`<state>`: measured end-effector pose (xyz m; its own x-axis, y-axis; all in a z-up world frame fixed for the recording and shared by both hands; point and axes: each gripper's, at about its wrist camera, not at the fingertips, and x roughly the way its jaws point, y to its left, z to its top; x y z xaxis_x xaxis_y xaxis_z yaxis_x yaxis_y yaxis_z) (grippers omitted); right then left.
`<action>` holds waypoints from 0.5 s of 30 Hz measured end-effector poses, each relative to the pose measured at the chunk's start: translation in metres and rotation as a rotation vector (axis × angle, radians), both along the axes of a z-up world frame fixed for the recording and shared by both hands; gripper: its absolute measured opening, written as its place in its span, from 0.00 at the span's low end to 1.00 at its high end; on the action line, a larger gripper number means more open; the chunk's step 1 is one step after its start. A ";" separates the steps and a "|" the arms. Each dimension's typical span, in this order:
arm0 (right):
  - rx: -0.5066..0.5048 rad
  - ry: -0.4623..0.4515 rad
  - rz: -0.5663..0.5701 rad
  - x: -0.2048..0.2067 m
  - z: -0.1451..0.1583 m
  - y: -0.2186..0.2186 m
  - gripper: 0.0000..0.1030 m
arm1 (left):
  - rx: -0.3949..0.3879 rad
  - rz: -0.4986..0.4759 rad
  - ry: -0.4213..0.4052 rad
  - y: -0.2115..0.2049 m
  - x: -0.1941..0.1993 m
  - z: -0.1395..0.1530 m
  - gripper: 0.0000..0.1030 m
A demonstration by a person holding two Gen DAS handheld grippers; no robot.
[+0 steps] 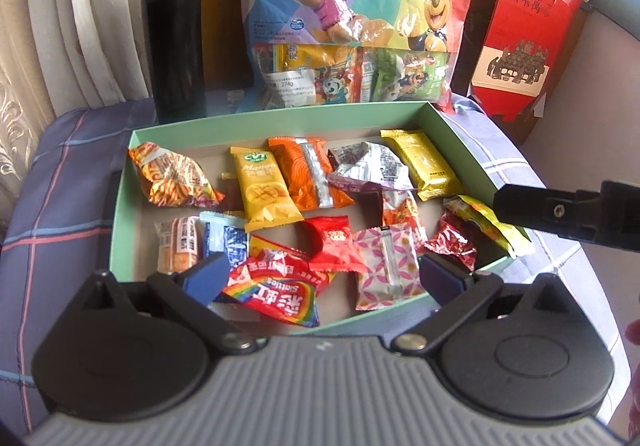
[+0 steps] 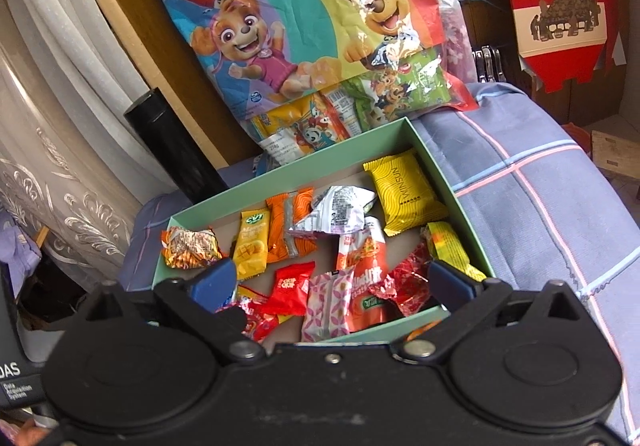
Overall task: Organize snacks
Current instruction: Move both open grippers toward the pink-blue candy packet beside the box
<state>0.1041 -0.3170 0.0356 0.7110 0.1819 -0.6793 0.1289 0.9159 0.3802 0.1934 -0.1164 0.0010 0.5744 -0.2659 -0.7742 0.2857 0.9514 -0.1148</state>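
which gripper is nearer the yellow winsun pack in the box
Right. The right gripper reaches in beside the box's right wall, just short of the yellow pack. The left gripper hovers over the near edge.

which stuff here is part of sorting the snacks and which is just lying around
Job: green box, snack packets in it, cartoon snack bag.
Lying about: black flask, red carton, curtain, checked cloth.
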 end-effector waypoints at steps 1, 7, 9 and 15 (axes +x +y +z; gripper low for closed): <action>-0.004 0.001 -0.003 -0.005 0.001 -0.001 1.00 | -0.003 -0.004 -0.001 -0.002 -0.005 0.001 1.00; -0.007 0.007 -0.025 -0.034 0.000 -0.014 1.00 | -0.013 -0.057 -0.013 -0.017 -0.034 0.006 1.00; -0.004 0.011 -0.042 -0.044 -0.003 -0.021 1.00 | -0.019 -0.074 -0.007 -0.023 -0.042 0.004 1.00; 0.021 0.053 -0.071 -0.066 -0.023 -0.042 1.00 | -0.002 -0.113 0.048 -0.043 -0.060 -0.023 1.00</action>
<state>0.0386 -0.3595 0.0130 0.6856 0.1466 -0.7131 0.2139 0.8957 0.3898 0.1331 -0.1591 -0.0219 0.5026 -0.3282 -0.7998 0.3852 0.9132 -0.1327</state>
